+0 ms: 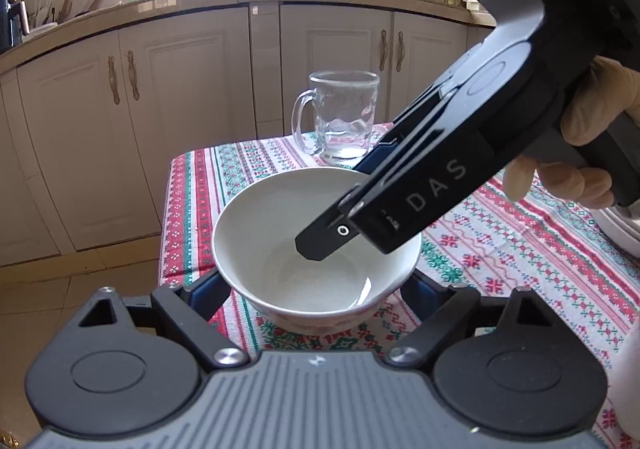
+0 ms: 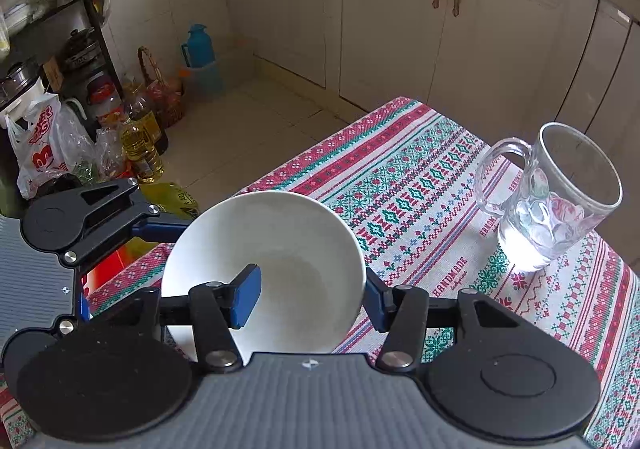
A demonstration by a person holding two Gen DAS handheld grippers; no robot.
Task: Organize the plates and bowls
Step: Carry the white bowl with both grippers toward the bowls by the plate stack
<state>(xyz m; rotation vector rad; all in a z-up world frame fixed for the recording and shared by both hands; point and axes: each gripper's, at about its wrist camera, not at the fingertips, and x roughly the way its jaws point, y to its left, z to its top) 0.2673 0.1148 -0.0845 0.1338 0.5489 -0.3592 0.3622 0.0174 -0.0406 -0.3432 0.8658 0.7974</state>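
The white bowl (image 1: 316, 245) sits near the corner of the surface (image 2: 440, 185), on a red and green patterned cloth. The right hand-held gripper (image 2: 312, 295) is clamped on the bowl's wall: one blue pad sits inside the bowl, the other presses on the outside of the rim. The left hand-held gripper (image 1: 316, 289) straddles the same bowl from the opposite side, its blue fingers (image 1: 208, 297) spread on either side of the bowl's lower wall; I cannot tell whether they touch it. A gloved hand (image 1: 580, 137) holds the right tool's handle. A glass mug (image 2: 552, 197) stands apart from the bowl, farther along the cloth.
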